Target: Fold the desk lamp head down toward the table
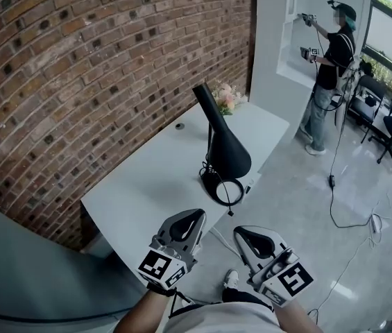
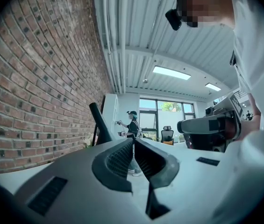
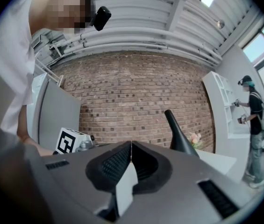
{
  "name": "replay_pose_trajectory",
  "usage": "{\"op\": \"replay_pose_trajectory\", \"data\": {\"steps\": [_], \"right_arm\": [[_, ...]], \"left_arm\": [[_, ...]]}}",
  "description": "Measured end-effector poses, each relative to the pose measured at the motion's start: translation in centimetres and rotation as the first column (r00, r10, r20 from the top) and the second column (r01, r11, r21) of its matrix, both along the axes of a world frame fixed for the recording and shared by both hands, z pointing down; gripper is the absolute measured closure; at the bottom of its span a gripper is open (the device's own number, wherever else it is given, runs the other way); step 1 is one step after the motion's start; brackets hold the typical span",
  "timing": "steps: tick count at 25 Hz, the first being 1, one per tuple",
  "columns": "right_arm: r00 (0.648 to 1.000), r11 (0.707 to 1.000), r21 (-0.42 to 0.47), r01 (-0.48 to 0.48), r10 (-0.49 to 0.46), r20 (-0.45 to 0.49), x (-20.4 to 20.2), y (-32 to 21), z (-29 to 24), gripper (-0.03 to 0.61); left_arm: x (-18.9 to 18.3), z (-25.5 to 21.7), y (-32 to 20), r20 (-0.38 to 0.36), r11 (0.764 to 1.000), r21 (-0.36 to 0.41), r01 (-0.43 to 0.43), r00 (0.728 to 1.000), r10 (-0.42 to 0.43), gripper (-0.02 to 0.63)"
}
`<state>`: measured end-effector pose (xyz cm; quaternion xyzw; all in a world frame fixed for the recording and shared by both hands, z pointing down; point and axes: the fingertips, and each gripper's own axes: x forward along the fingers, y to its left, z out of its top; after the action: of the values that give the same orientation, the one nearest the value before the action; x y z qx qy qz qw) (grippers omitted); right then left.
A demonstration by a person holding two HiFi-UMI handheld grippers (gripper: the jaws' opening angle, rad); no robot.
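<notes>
Two grippers sit low in the head view, well short of the work. The left gripper (image 1: 191, 216) and the right gripper (image 1: 244, 233) are side by side off the near corner of the white table (image 1: 140, 193), both empty. The black desk lamp (image 1: 225, 144) stands near the table's right edge. Its cone-shaped head has the narrow end high and the wide mouth low, just above the ring base (image 1: 222, 187), with a thin stem (image 1: 209, 141) behind it. A cord (image 1: 232, 203) trails off the edge, and a small bunch of flowers (image 1: 229, 99) stands farther along by the brick wall (image 1: 78, 68).

In the left gripper view, the jaws are closed tip to tip with nothing between them. The lamp head (image 2: 100, 124) rises well ahead of them against the wall.

In the right gripper view, the jaws are also pressed together and empty. The lamp (image 3: 179, 135) is ahead and to the right, and the left gripper's marker cube (image 3: 71, 143) shows at the left.

We judge the lamp to be light and rigid, with a smooth, tapering shell that pads could slide off. The hinge probably resists more than the open ring base can anchor. We would therefore pin the base or stem with one gripper, take the narrow upper end of the cone with the other, and press down slowly.
</notes>
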<state>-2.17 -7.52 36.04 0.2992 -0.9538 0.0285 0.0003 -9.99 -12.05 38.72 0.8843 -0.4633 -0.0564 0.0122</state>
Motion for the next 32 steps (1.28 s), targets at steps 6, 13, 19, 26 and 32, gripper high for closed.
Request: {"op": "replay_pose_trajectory", "data": {"steps": [6, 13, 19, 26, 32], "right_arm": [[0.999, 0.999, 0.011, -0.047, 0.047, 0.007, 0.3, 0.0, -0.2, 0.560], [0.997, 0.997, 0.012, -0.071, 0.071, 0.004, -0.3, 0.1, 0.0, 0.560], [0.993, 0.993, 0.029, -0.114, 0.114, -0.005, -0.4, 0.2, 0.1, 0.560], [0.981, 0.979, 0.072, -0.191, 0.193, -0.019, 0.1, 0.0, -0.1, 0.560], [0.973, 0.970, 0.085, -0.230, 0.232, -0.016, 0.7, -0.2, -0.6, 0.560]], "left_arm": [[-1.2, -0.3, 1.1, 0.008, 0.999, 0.004, 0.048, 0.999, -0.048, 0.606], [-3.0, -0.5, 2.1, 0.017, 0.995, 0.010, 0.104, 0.994, -0.104, 0.607], [-3.6, -0.8, 2.9, 0.024, 0.993, 0.027, 0.115, 0.993, -0.116, 0.607], [-4.1, -1.7, 3.5, 0.018, 0.988, 0.056, 0.144, 0.989, -0.145, 0.607], [-3.7, -2.0, 4.0, 0.011, 0.988, 0.067, 0.137, 0.990, -0.138, 0.607]]}}
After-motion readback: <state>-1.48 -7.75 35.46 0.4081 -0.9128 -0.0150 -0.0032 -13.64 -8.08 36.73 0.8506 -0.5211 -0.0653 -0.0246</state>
